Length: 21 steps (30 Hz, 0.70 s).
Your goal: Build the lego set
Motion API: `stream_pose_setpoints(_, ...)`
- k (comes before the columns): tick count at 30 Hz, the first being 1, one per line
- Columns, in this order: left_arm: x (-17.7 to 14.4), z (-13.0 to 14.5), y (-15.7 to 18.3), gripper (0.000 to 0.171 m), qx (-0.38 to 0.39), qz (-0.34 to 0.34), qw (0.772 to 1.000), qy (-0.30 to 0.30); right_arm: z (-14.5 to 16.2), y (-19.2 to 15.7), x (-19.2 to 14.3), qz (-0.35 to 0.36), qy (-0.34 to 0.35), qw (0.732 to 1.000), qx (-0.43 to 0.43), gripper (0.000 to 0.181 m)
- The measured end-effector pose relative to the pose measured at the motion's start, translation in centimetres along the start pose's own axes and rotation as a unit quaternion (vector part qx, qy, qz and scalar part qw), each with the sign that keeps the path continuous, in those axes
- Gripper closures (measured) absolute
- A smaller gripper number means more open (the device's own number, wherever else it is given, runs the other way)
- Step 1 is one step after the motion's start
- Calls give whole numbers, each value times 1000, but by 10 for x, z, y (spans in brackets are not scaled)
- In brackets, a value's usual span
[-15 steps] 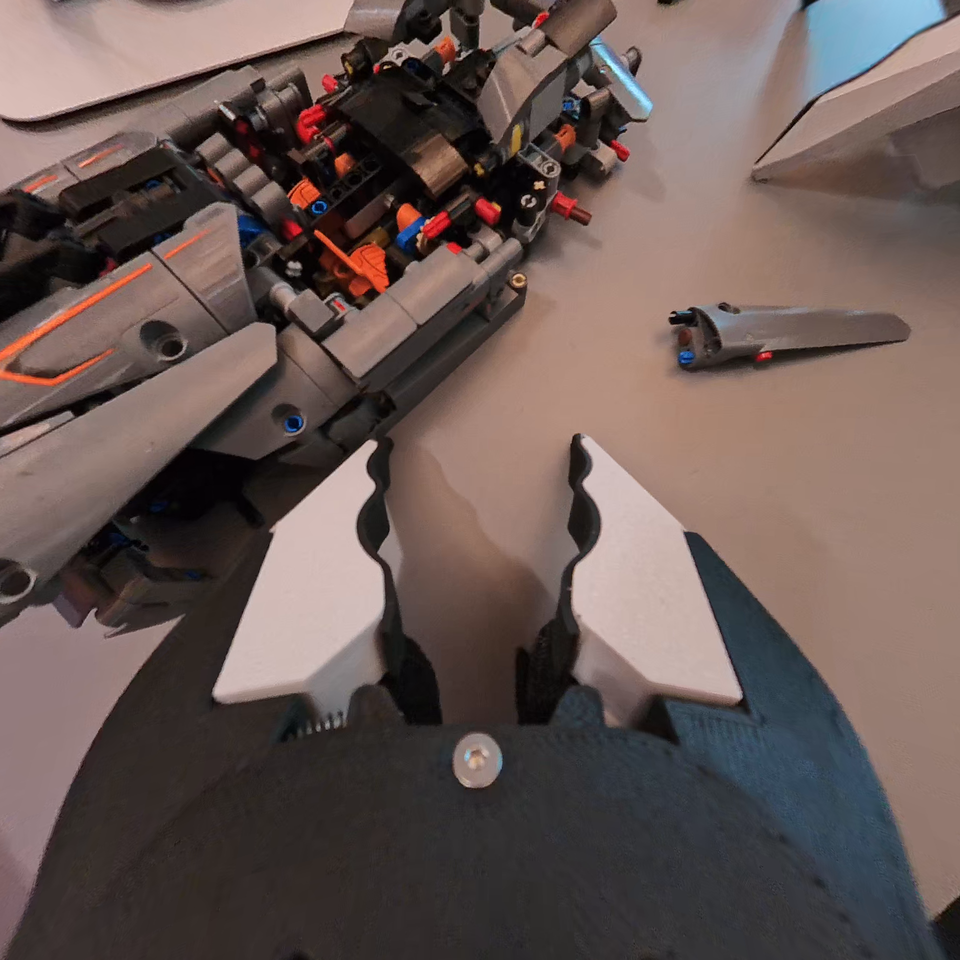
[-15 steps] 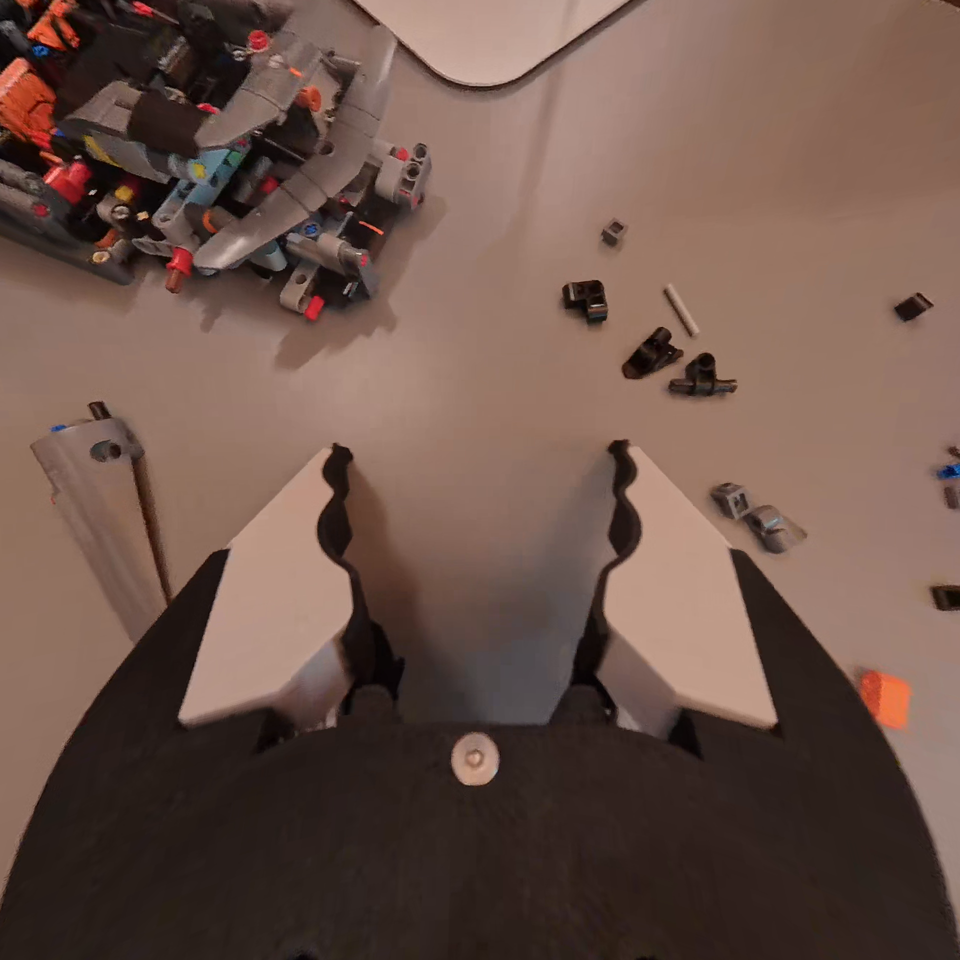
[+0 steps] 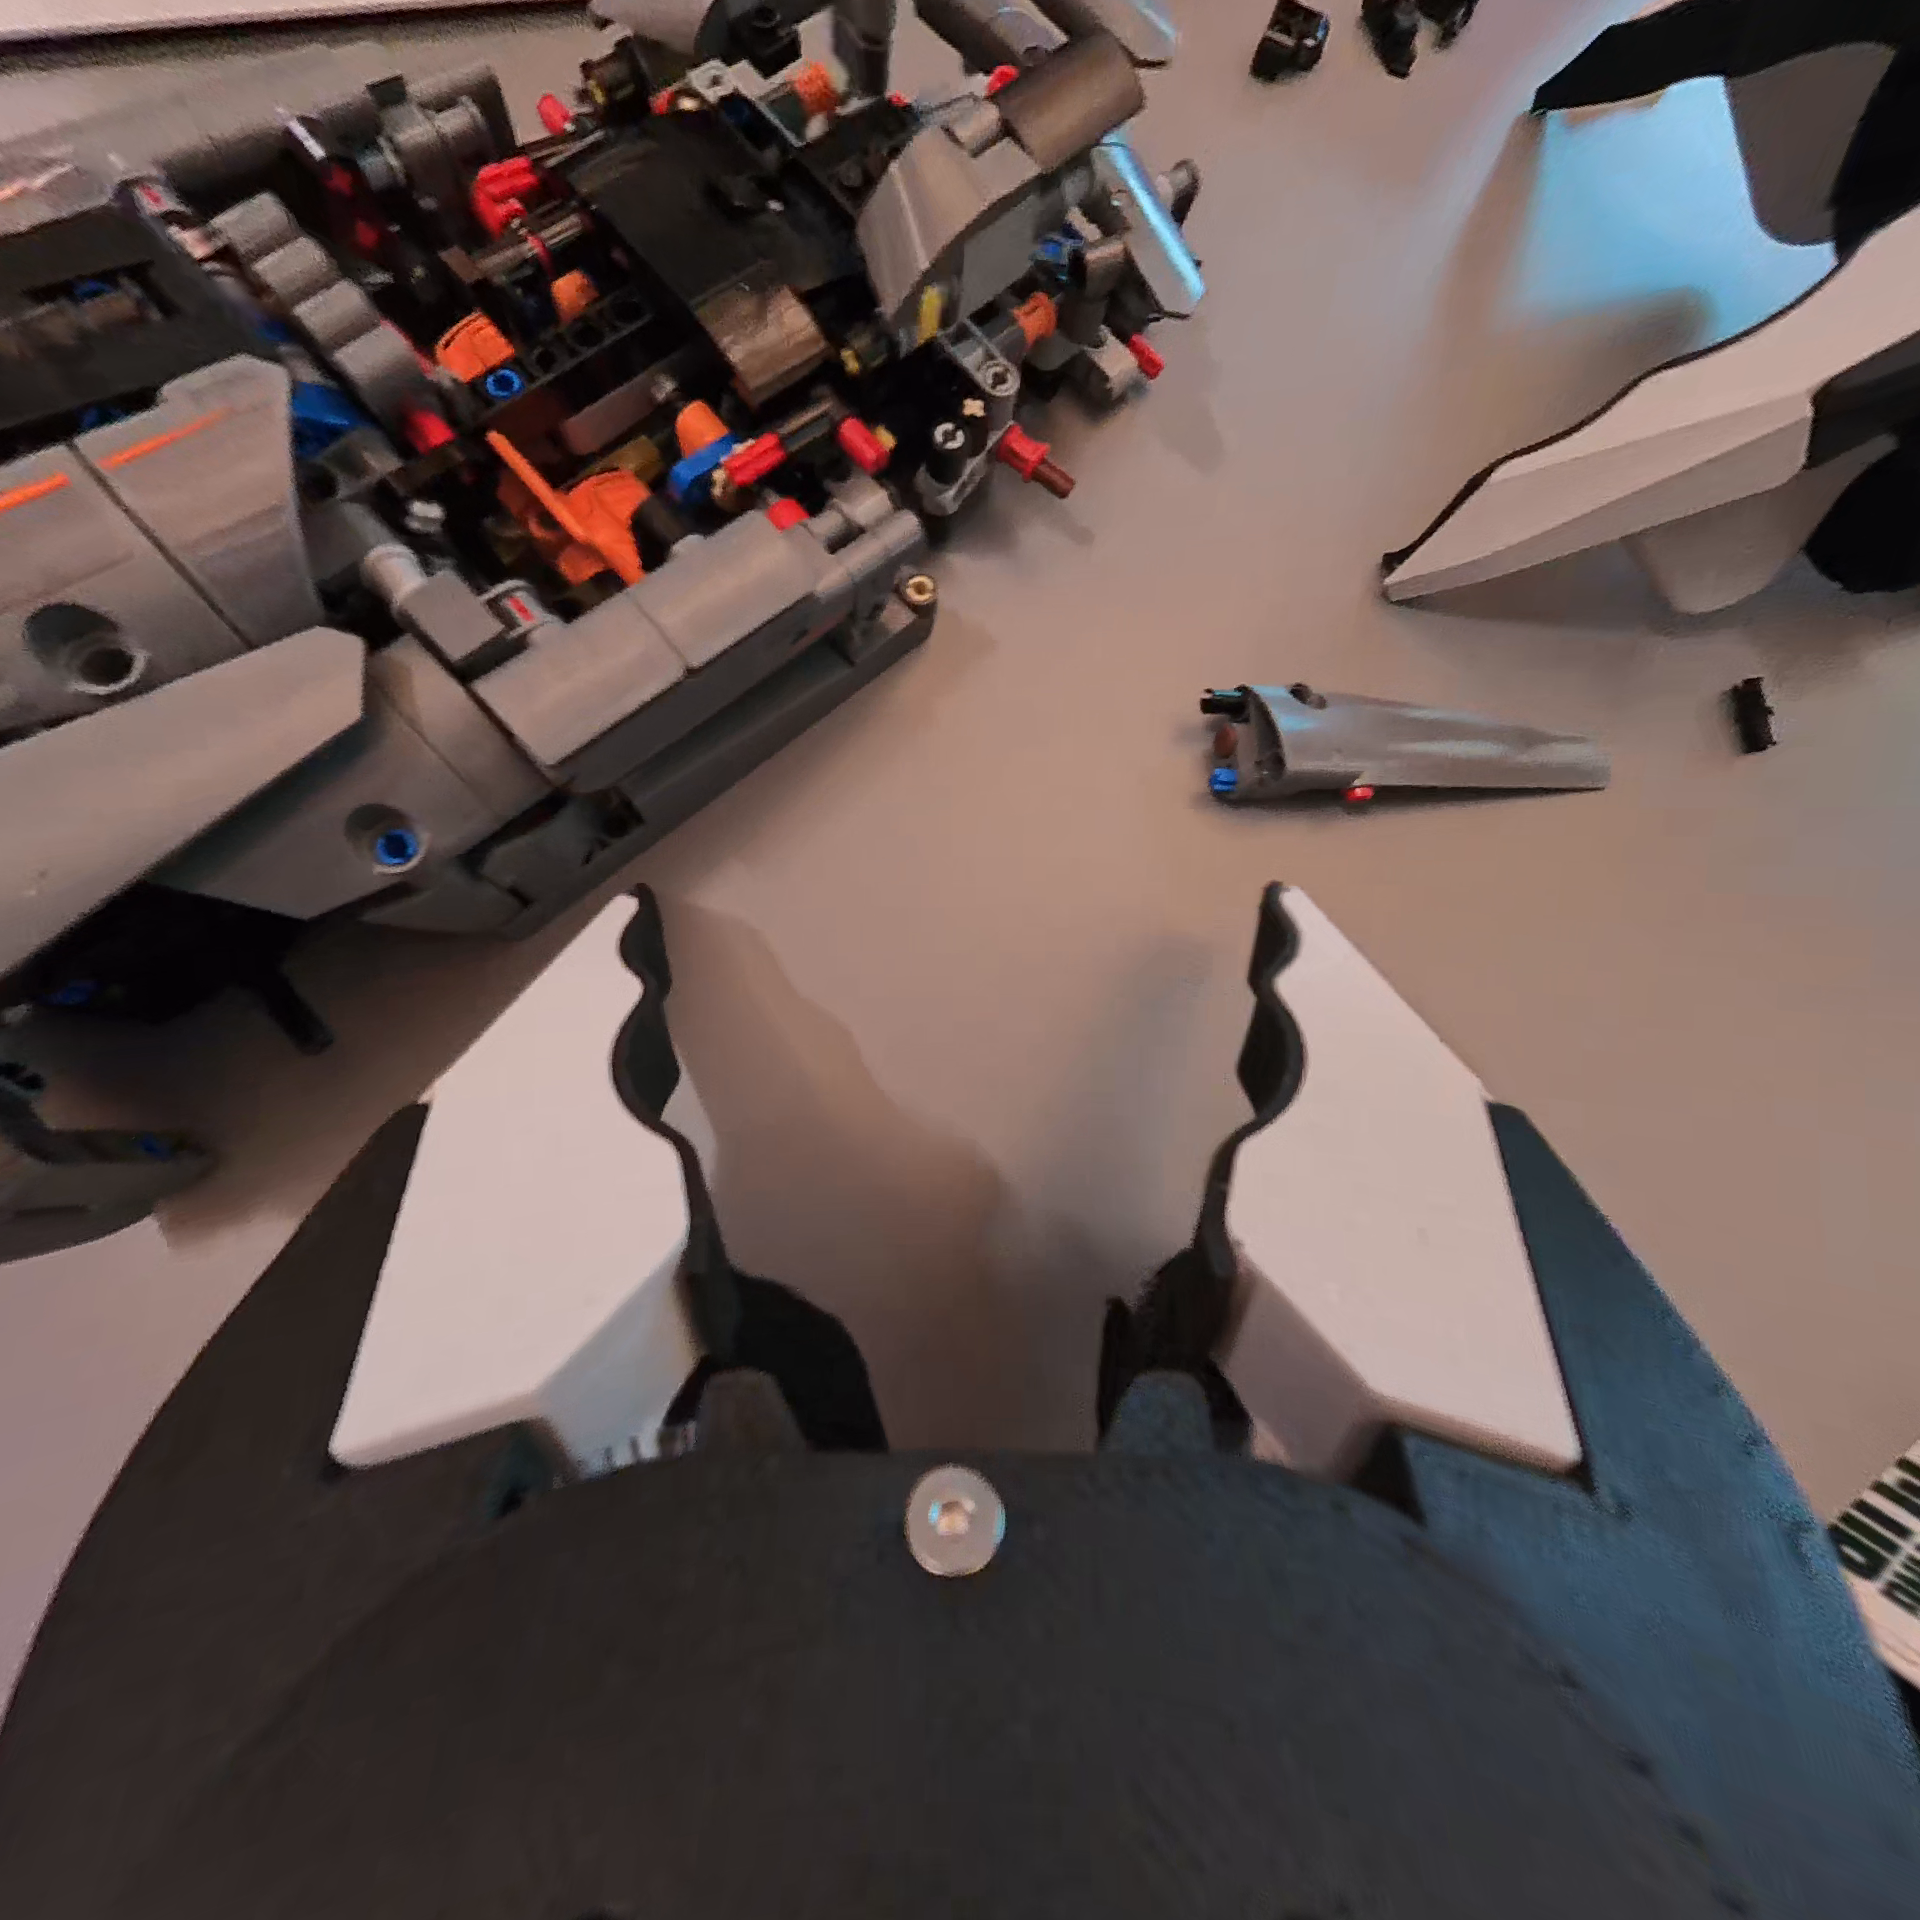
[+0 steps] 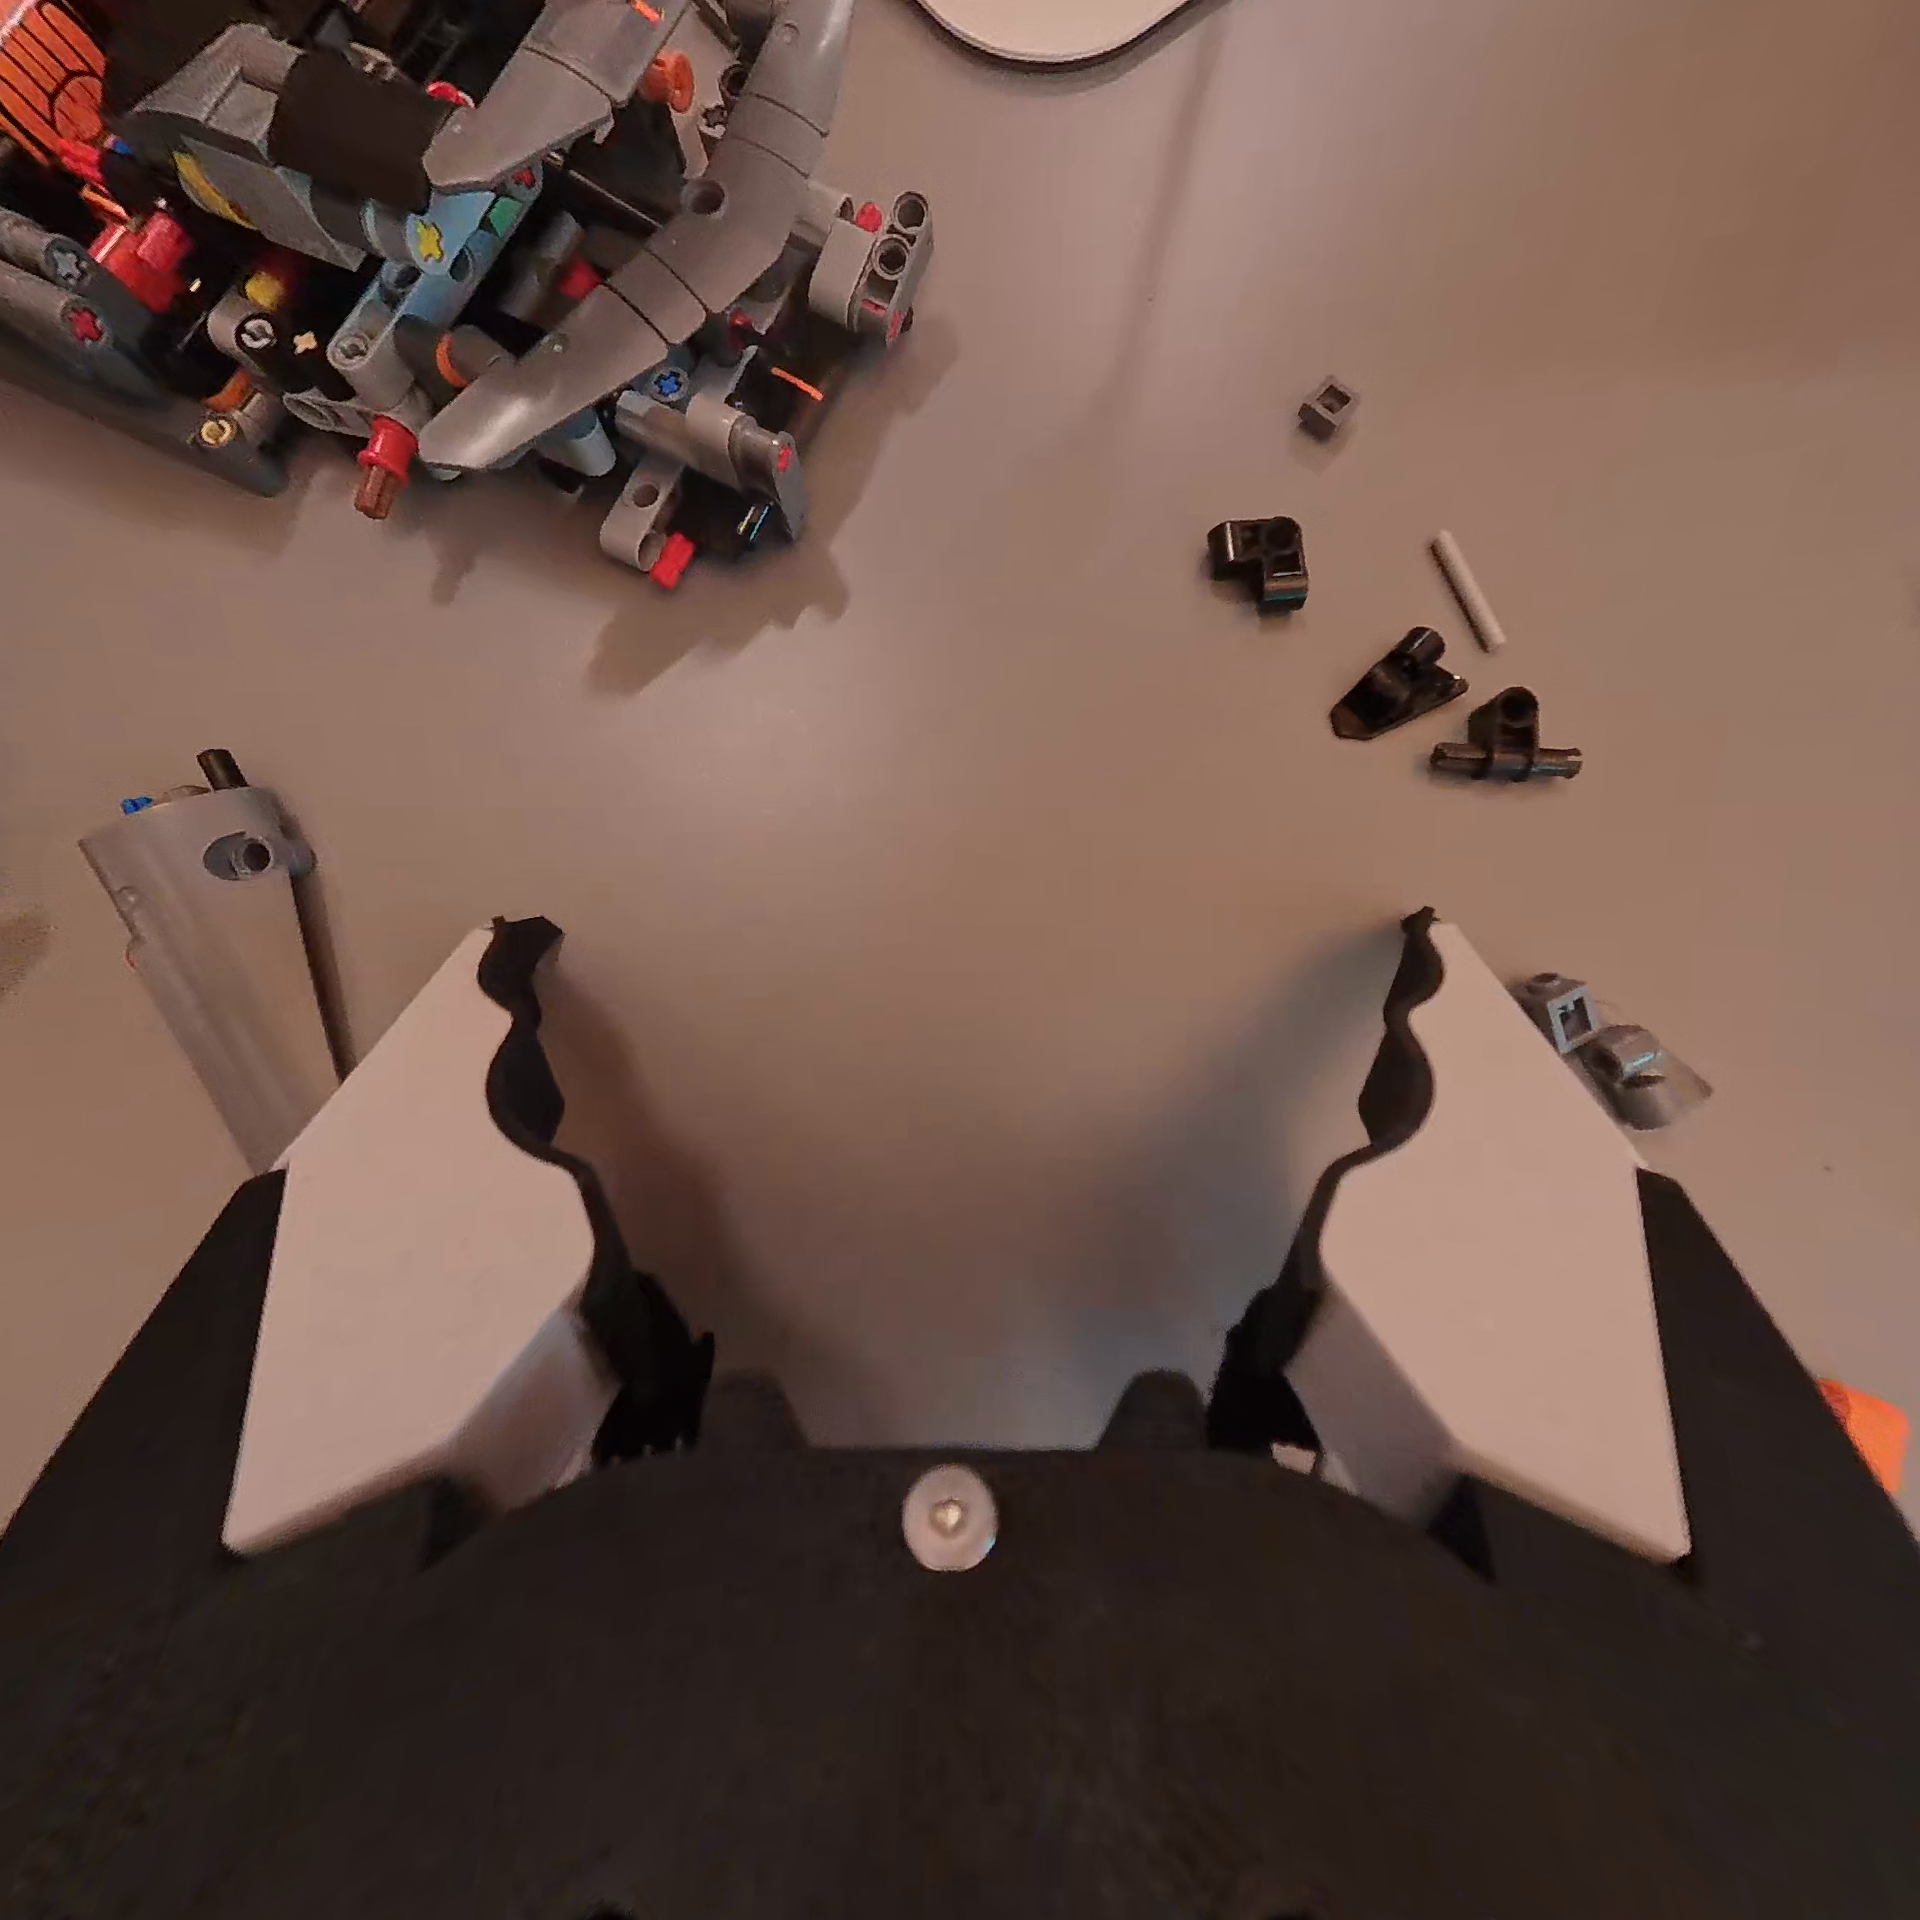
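Grey table [image 4: 1039,727], loose parts scattered; both hand-held grippers spread apart, empty.

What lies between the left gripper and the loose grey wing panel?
Only bare table, per the left wrist view: nothing sits between the open left gripper and the grey wing panel.

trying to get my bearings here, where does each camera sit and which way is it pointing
Left wrist view: on the left claw, looking forward and down past its open white fingers at the lego model and the grey wing piece; the right claw shows at upper right.
Right wrist view: on the right claw, open, facing down at the table, model and small black pieces.
Shared: model and wing piece.
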<state>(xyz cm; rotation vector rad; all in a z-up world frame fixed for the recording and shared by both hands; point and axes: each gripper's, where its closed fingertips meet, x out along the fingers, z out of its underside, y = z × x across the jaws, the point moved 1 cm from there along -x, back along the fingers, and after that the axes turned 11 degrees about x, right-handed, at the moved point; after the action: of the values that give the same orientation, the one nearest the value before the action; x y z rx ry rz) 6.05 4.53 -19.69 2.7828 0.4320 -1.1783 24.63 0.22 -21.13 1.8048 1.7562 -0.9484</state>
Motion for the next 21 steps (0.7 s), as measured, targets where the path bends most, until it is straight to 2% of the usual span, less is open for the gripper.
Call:
stream_pose_setpoints(2, 6, -2, 2, 60, 8, -16, 1000, 2, 0, 0, 0, 0, 0, 1000, 0, 26)
stream_pose_setpoints(4, 9, -4, 10, 44, 16, -9, 1000, -13, 0, 0, 0, 0, 0, 1000, 0, 26)
stream_pose_setpoints(6, 14, 0, 13, 39, 43, -27, 998, -27, 0, 0, 0, 0, 0, 1000, 0, 26)
stream_pose_setpoints(8, 18, 0, 20, 24, 55, -28, 998, -22, 0, 0, 0, 0, 0, 1000, 0, 26)
stream_pose_setpoints(14, 23, -2, 23, 14, 51, -29, 998, -31, -2, 0, 2, 2, 1, 1000, 3, 26)
stream_pose_setpoints(21, 22, -2, 24, 14, 46, -36, 998, -31, -8, -3, 9, 11, 6, 1000, 13, 24)
